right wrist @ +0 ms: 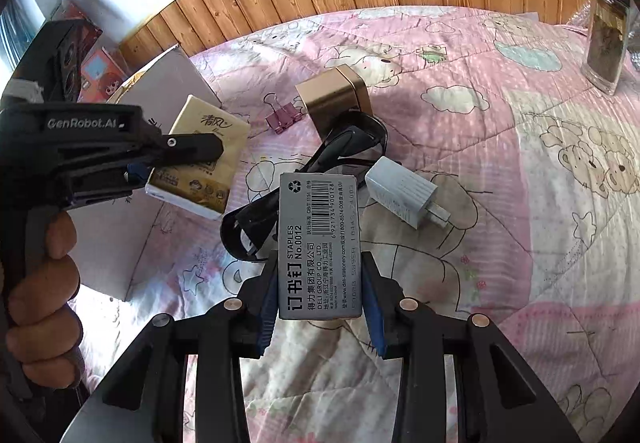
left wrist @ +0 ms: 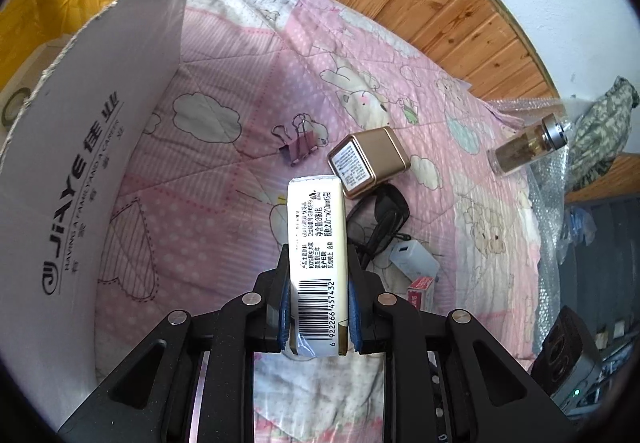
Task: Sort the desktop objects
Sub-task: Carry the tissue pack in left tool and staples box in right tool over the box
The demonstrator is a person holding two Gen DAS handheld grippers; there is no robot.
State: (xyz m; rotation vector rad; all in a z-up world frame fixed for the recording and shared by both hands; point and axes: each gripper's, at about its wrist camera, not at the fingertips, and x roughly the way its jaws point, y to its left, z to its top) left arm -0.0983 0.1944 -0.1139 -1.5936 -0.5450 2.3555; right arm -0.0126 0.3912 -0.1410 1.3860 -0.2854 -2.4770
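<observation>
The large white cardboard box with black JIAYE lettering (left wrist: 80, 179) filled the left side of the left wrist view, its torn wall standing on the pink quilted cartoon blanket (left wrist: 248, 59). This box was probably the place for sorting, and its high wall was one risk: a packet carried low could strike the rim and be pushed out of the grip.

In the lower centre of the left wrist view, the left gripper (left wrist: 319, 307) was clamped on the cream-coloured plastic-wrapped tissue pack with a barcode (left wrist: 316, 259), held in the air above the blanket. The pack was soft and the wrap smooth, so in my judgement it could bend or slide between the blue pads.

In the lower centre of the right wrist view, the right gripper (right wrist: 320, 299) was closed on the small grey cardboard box of staples (right wrist: 320, 243). The pads held only its lower part, so the box could turn if it touched something.

The two tools were near each other, so they could collide on the way to the box.

Under them lay black glasses (right wrist: 348, 147), a white plug charger (right wrist: 404, 195), a gold metal tin (left wrist: 368, 159) and a pink binder clip (left wrist: 300, 147), close together; a dropped item could land among them.
</observation>
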